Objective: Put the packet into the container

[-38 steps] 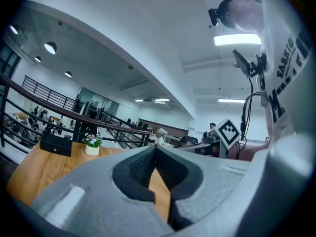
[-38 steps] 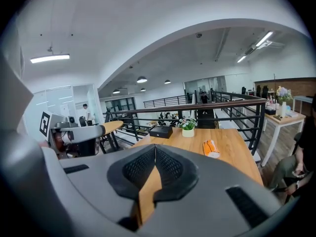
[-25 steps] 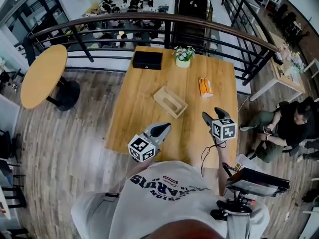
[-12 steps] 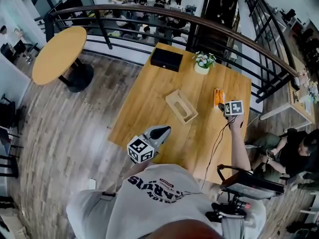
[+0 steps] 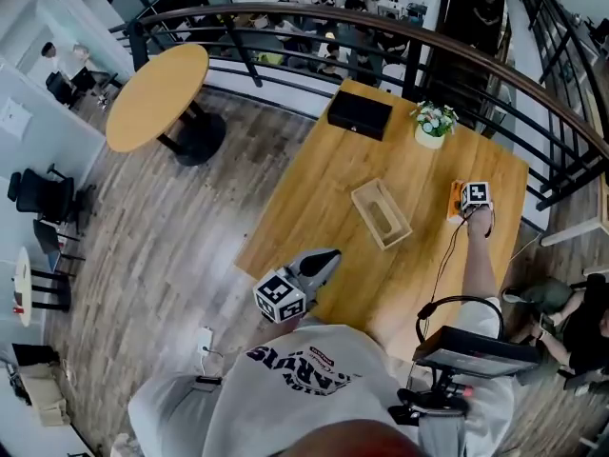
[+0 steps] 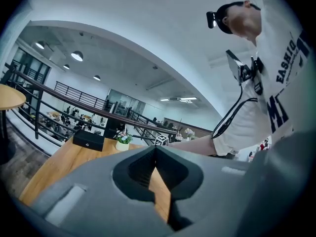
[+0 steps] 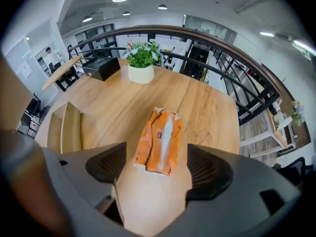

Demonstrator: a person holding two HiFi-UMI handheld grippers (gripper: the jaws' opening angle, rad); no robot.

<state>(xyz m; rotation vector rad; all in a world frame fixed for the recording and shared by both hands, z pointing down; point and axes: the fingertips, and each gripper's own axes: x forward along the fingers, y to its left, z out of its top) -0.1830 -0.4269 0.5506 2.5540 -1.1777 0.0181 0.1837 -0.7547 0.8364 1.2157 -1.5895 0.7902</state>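
Note:
An orange packet [image 7: 159, 140] [image 5: 456, 201] lies flat on the wooden table [image 5: 333, 188], near its right edge. My right gripper [image 7: 158, 166] [image 5: 473, 199] points steeply down over it. Its jaws have just been opening and stand wide, with the packet's near end between the pads [image 7: 210, 169], which do not touch it. The wooden container [image 5: 381, 214] [image 7: 66, 127], an open box, sits mid-table to the packet's left. My left gripper [image 5: 319, 262] [image 6: 155, 152] hovers at the table's near left edge with its fingertips together and nothing in it.
A black box [image 5: 360, 114] and a white flower pot [image 5: 430, 127] stand at the table's far end, by a curved railing [image 5: 285, 17]. A round table [image 5: 157, 96] stands to the left. A cable [image 5: 445, 255] trails along my right arm.
My right gripper has swung from the table's near edge out and down to the orange packet. The left gripper has shifted only slightly.

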